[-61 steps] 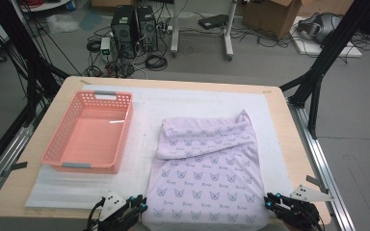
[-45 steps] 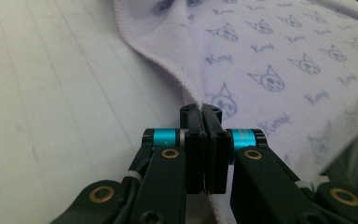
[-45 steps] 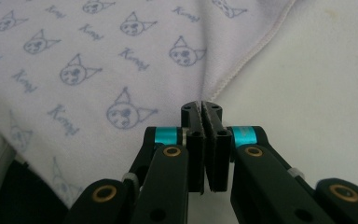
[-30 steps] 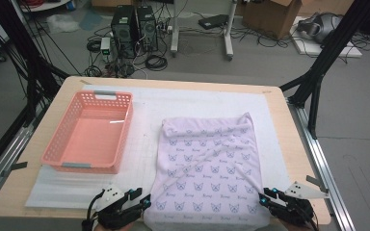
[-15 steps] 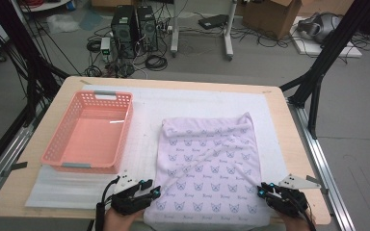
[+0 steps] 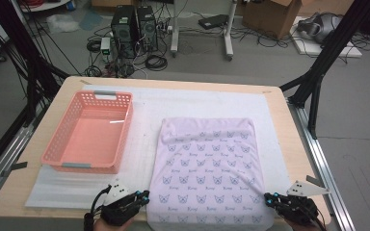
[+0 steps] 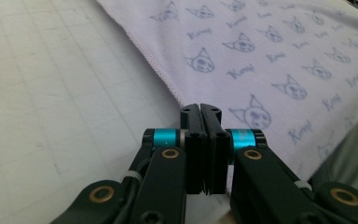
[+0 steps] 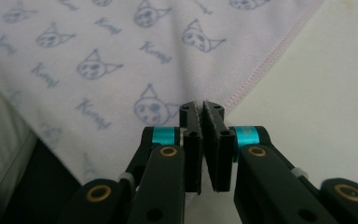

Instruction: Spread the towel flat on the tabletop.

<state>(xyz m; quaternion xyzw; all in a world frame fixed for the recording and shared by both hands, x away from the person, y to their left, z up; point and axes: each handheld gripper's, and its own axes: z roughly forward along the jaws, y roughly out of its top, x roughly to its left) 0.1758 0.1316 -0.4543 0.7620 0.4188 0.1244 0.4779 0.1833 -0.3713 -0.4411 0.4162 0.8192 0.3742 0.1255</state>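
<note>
The lilac cat-print cloth (image 6: pixel 207 168) is spread flat at the lower centre of the high view, right of the pink basket (image 6: pixel 89 134). Its lower left corner is pinched by the left gripper (image 6: pixel 143 196), its lower right corner by the right gripper (image 6: pixel 269 198); both pairs of jaws have just been closing.

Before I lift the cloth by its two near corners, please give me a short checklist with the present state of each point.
1. Left claw shut at the cloth edge: ok.
2. Right claw shut at the cloth edge: ok.
3. Fabric really pinched between the pads: cannot tell.
4. Cloth lying flat and spread on the white mat: ok.
5. Pink basket empty and apart from the cloth: ok.
6. Nothing lying on the cloth: ok.
</note>
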